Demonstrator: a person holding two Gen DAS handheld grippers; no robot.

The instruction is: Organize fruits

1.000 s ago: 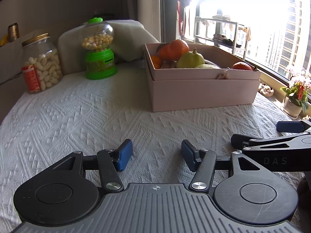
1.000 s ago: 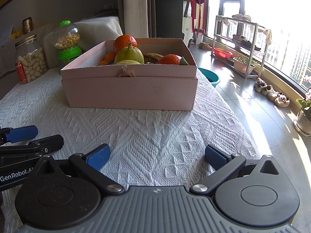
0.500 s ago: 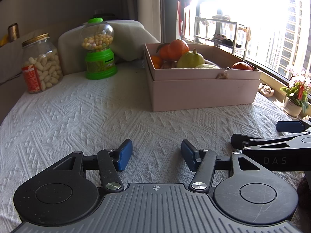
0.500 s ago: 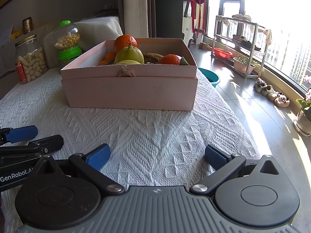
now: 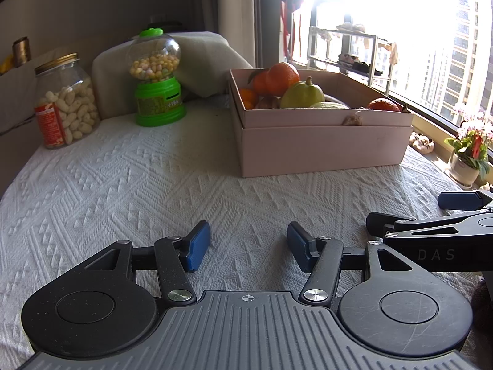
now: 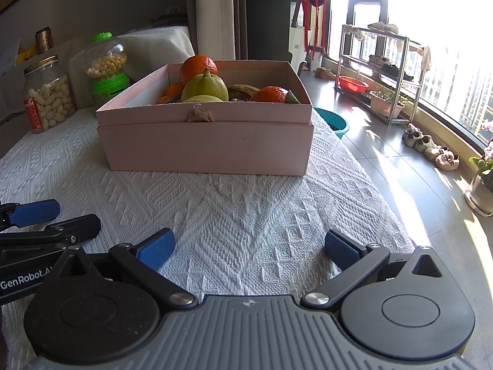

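Pink cardboard box (image 6: 203, 148) on white woven-cloth desk (image 6: 246, 215), heaped with oranges (image 6: 198, 65), green pears (image 6: 205, 88); no fruit seen loose on cloth. Unchanged from a second ago: left gripper (image 5: 248, 246) and right gripper (image 6: 248, 248) low near desk edge, blue-padded fingers (image 6: 155, 248) spread, empty. Fits sorting finished, or pause before reaching into box

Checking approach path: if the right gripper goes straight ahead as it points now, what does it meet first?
Probably the front wall of the pink box. The open right gripper points at it over bare white tablecloth; height is unclear.
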